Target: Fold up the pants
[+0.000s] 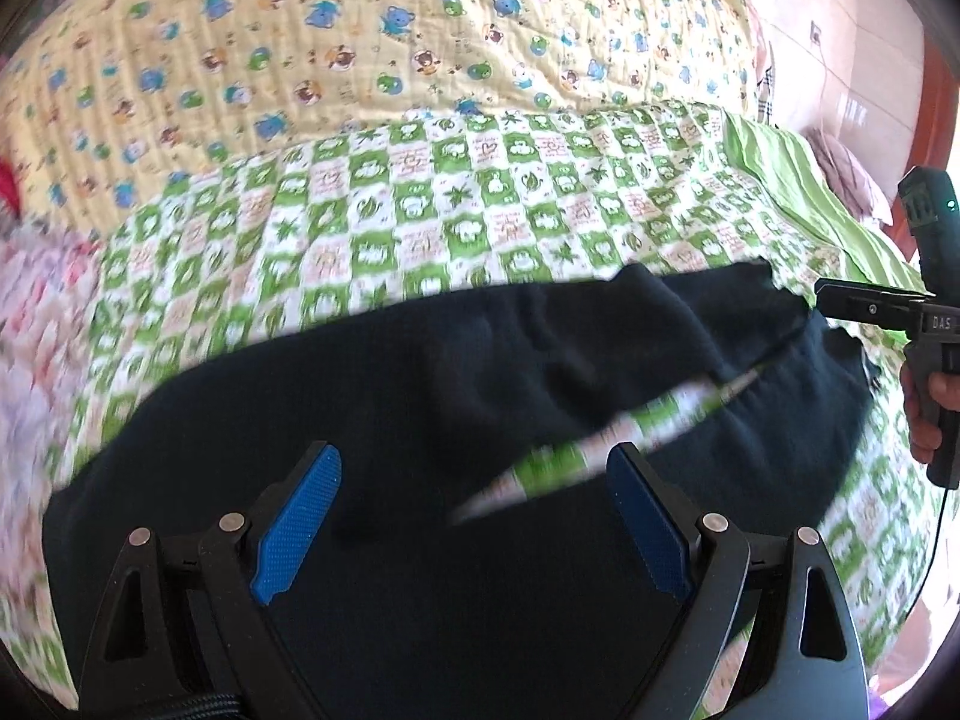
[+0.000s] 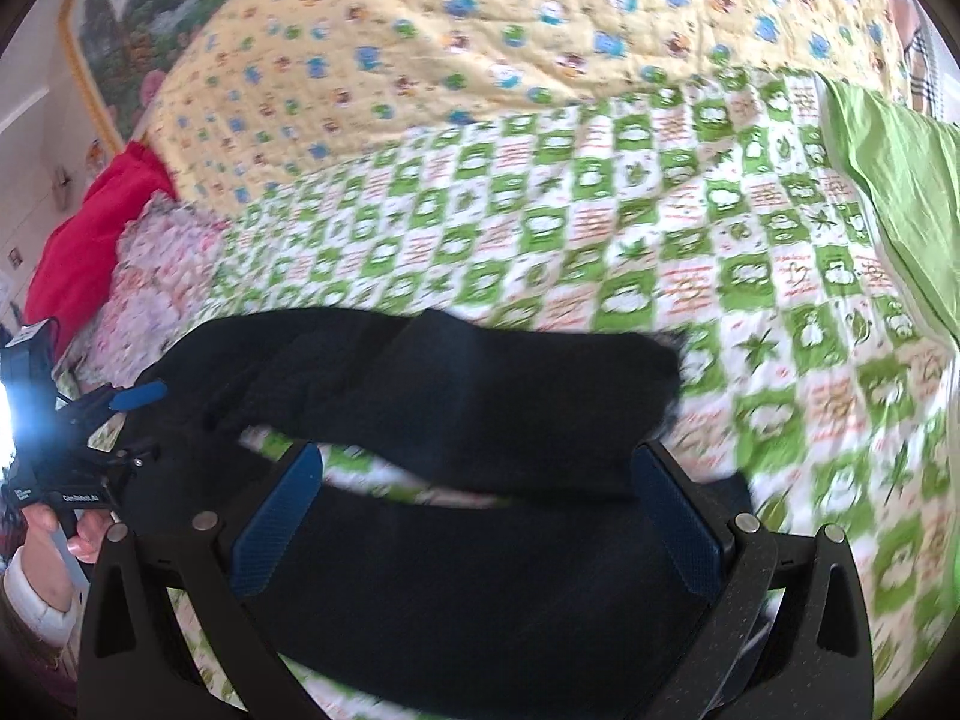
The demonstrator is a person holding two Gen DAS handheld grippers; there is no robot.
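Left wrist view, both hand-held grippers [image 1: 474, 516] [image 2: 474, 516] spread wide, over dark pants [image 1: 420, 372]

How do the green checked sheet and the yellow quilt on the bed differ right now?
The green checked sheet has green and white squares with small pictures; the yellow quilt is pale yellow with scattered blue and brown bears. The dark pants lie on the checked sheet, while no part of them touches the yellow quilt. The checked sheet lies nearer both grippers; the yellow quilt lies beyond it. Both are printed bedding spread on the same bed.
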